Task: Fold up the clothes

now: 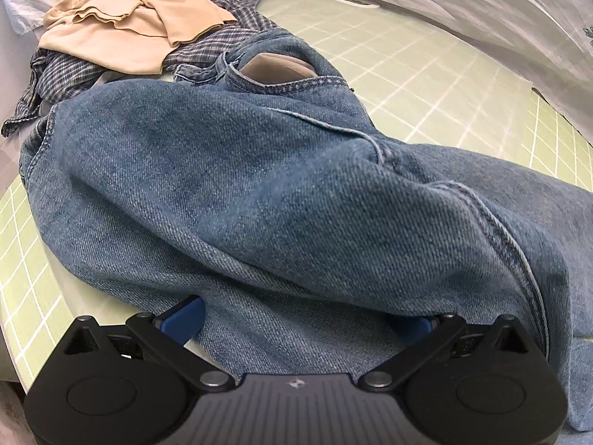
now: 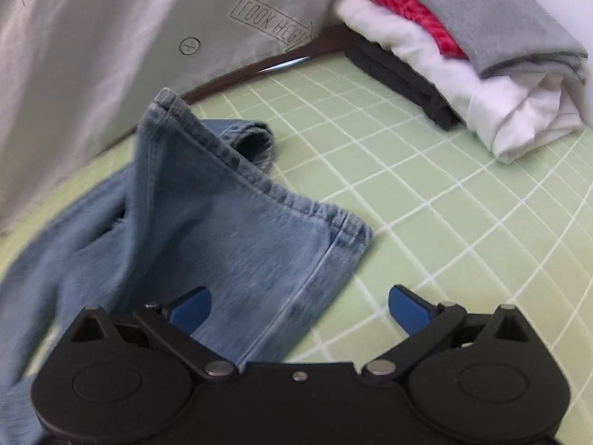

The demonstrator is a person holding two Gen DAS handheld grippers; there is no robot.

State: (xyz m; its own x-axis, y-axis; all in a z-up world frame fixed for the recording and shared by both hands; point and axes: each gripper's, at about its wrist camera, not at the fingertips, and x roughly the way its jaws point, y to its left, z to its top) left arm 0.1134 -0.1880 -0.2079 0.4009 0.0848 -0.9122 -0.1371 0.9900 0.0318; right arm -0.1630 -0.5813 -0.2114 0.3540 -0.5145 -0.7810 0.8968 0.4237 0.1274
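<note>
**Both grippers wide, jeans on the mat**

I see the left gripper (image 1: 296, 319) spread wide. Its blue pads (image 1: 183, 317) sit either side of a thick fold of the jeans (image 1: 259, 193); denim fills the gap, right pad mostly buried. Can't tell if the pads press, so no grip confirmed.

Right gripper (image 2: 298, 307) is released, spread wide, holding nothing. The leg hem (image 2: 259, 185) lies under its left pad; the right pad is over bare green grid mat (image 2: 463, 241).

No containers. Far left in the left view: a beige top (image 1: 141, 18) on a plaid shirt (image 1: 66, 74). Far right in the right view: a folded stack (image 2: 481, 55), grey over red, white, dark.
</note>
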